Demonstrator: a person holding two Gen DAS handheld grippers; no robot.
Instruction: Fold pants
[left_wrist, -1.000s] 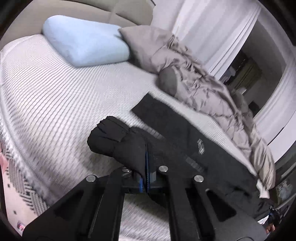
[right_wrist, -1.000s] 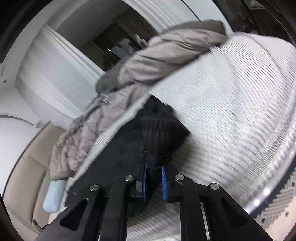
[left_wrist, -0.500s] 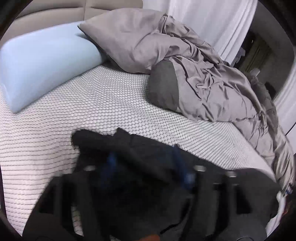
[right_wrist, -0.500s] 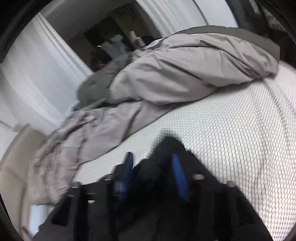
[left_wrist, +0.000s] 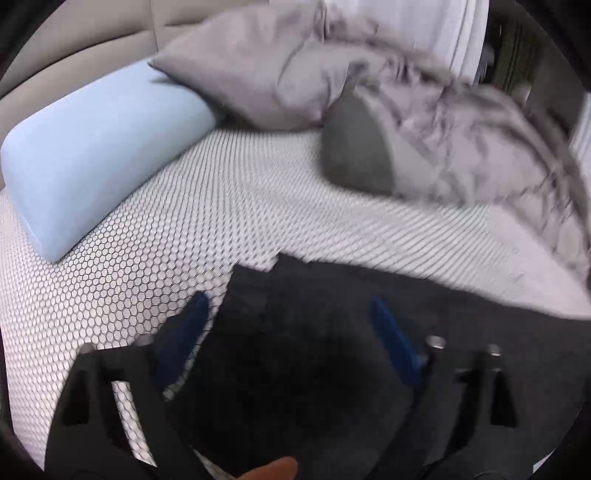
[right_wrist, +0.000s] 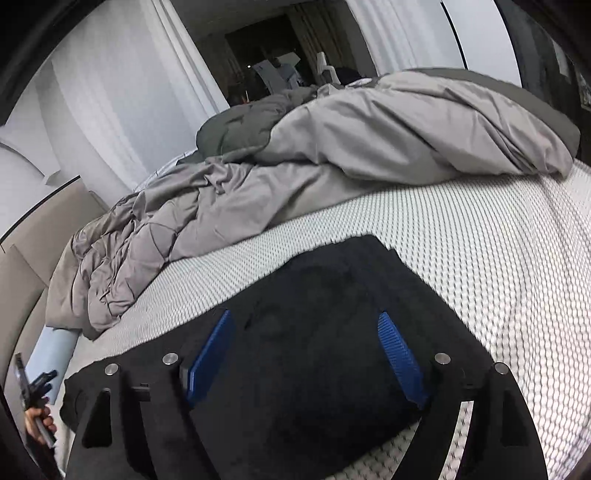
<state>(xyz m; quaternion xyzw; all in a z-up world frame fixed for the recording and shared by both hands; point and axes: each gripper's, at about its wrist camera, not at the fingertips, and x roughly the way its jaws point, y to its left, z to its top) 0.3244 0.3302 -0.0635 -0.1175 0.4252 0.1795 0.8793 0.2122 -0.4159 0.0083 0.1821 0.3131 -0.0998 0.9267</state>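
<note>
pants (right_wrist: 325, 332) lie doubled over on the white mattress (right_wrist: 498, 280), just short of the grey duvet (right_wrist: 369, 147). my right gripper (right_wrist: 306, 354) is opening and my left gripper (left_wrist: 288, 332) easing inward; neither pinches cloth, so the fold can settle flat.

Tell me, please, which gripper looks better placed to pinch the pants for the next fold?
Probably the right gripper: its opening jaws straddle flat black pants near a clear far corner. The left gripper view is blurred.
</note>
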